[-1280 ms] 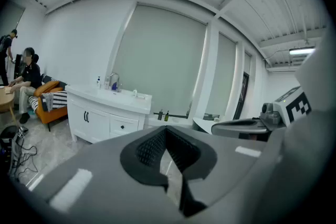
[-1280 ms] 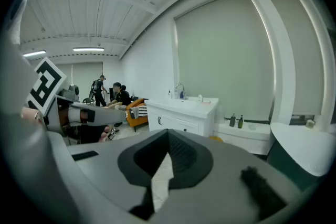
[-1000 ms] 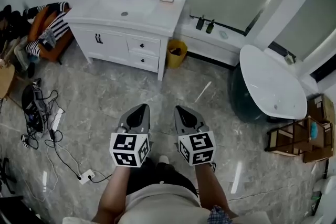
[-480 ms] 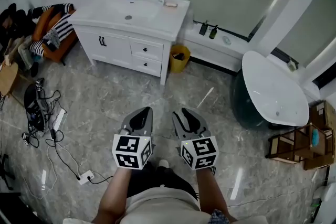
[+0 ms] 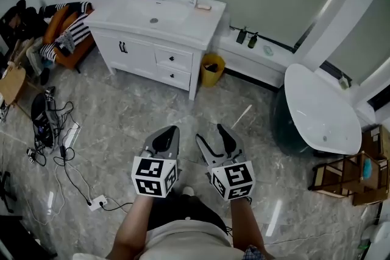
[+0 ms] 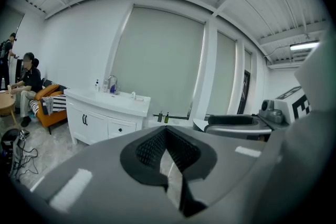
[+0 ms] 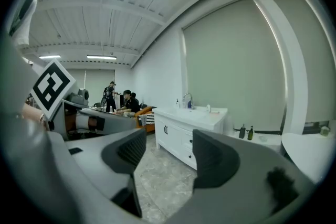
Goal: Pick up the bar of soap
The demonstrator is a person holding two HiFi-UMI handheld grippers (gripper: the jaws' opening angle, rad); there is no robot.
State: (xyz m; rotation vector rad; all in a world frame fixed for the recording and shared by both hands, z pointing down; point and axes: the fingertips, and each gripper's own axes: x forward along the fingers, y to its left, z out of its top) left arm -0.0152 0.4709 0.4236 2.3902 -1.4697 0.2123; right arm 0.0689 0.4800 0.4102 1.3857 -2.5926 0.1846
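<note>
White vanity (image 5: 143,53), grey marble floor (image 5: 116,125), perhaps a bathtub (image 5: 320,109).

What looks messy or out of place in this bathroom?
A tangle of black cables sprawls loose across the floor at the left, and striped clothes lie heaped over an orange chair beside the white cabinet.

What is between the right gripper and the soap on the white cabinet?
Head view: bare marble floor, then the yellow bin beside the cabinet bearing the soap. The right gripper has just been opening its jaws, empty.
</note>
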